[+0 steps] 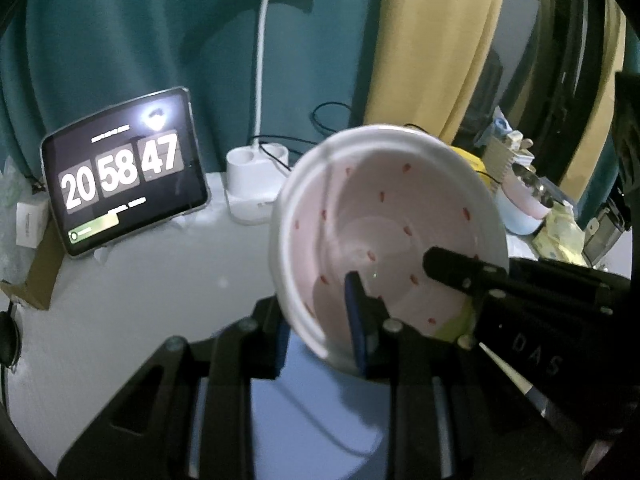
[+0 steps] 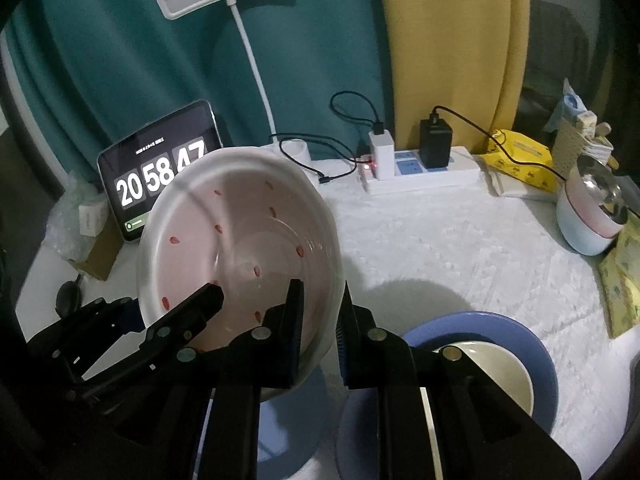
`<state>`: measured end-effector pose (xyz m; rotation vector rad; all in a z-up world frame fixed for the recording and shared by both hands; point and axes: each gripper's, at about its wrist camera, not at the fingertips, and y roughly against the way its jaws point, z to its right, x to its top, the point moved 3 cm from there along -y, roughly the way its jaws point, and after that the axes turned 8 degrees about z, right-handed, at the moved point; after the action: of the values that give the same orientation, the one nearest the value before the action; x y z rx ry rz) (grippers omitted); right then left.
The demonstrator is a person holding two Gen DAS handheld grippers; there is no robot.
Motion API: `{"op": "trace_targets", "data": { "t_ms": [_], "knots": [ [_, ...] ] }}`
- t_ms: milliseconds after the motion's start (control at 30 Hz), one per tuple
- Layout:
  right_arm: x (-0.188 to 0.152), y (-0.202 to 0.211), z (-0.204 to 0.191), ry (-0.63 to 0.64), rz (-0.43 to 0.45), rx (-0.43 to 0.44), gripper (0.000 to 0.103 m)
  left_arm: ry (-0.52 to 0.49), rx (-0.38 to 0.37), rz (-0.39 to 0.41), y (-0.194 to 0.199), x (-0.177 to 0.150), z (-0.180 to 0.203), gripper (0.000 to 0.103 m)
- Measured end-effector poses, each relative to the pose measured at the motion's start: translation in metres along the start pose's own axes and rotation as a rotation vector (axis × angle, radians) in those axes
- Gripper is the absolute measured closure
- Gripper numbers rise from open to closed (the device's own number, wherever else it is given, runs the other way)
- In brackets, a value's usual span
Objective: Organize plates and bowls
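Observation:
A white bowl with a pink inside and red specks [image 1: 384, 220] is held tilted above the table by both grippers; it also shows in the right wrist view [image 2: 240, 240]. My left gripper [image 1: 320, 332] is shut on its lower rim. My right gripper [image 2: 320, 320] is shut on the rim at the other side, and its finger [image 1: 460, 268] reaches into the bowl in the left wrist view. A blue plate [image 2: 532, 340] with a cream bowl [image 2: 508, 376] in it lies on the table at lower right. Another blue plate [image 1: 320, 420] lies under the held bowl.
A tablet clock [image 1: 124, 172] and a white desk lamp [image 1: 256, 184] stand at the back. A power strip with chargers [image 2: 420, 168], a yellow pack [image 2: 520, 160] and a pink-white pot [image 2: 588, 220] lie to the right. A cardboard box [image 1: 36, 272] is at far left.

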<state>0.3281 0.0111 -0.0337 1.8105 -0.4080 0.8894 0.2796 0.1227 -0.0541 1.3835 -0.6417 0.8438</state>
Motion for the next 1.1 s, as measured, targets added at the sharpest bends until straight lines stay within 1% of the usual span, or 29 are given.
{"op": "trace_targets", "data": {
  "t_ms": [267,600,1100],
  "knots": [
    [-0.007,0.016,0.016,-0.010,0.008,-0.012,0.087,-0.012,-0.016,0.001,0.006,-0.006,0.022,0.077],
    [-0.019,0.031,0.043,-0.039,0.012,-0.026,0.087,-0.043,-0.039,-0.020,0.007,-0.019,0.054,0.077],
    [-0.050,0.050,0.091,-0.089,-0.006,-0.059,0.087,-0.101,-0.080,-0.070,0.001,-0.041,0.099,0.077]
  ]
}}
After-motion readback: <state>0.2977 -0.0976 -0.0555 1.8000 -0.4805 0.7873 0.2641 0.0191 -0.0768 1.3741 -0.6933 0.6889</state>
